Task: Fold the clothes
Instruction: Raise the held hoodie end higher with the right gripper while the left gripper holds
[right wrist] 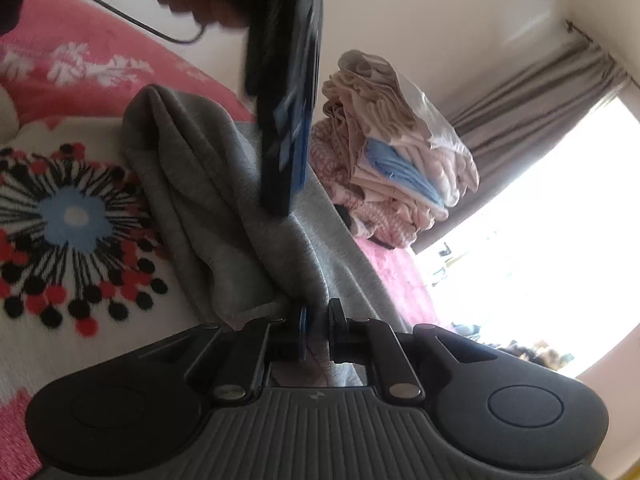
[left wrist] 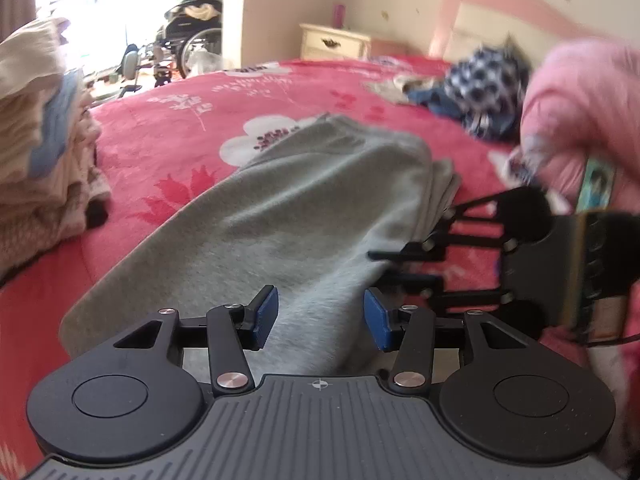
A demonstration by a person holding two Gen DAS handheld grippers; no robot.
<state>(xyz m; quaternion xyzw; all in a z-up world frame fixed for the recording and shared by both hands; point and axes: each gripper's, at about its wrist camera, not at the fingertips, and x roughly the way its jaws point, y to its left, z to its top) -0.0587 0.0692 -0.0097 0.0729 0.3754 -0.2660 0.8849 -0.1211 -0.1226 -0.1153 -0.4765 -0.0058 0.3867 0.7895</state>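
Keep right gripper (right wrist: 316, 330) pinching grey garment (left wrist: 304, 208), left gripper (left wrist: 320, 320) spread, folding flat toward bed (left wrist: 168, 136) edge.

bed (left wrist: 168, 128): red floral cover | on it: grey garment (left wrist: 304, 208), folded stack (left wrist: 44, 140), dark heap (left wrist: 480, 96)

trousers (left wrist: 320, 200) on bed (left wrist: 180, 128) | folded stack (left wrist: 36, 140) left — heap (left wrist: 480, 96) behind

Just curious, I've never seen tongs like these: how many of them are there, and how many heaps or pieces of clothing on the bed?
Tongs: 2, left and right
Grey garment: 1
Folded stack: 1
Unfolded dark heap: 1
Total: 5
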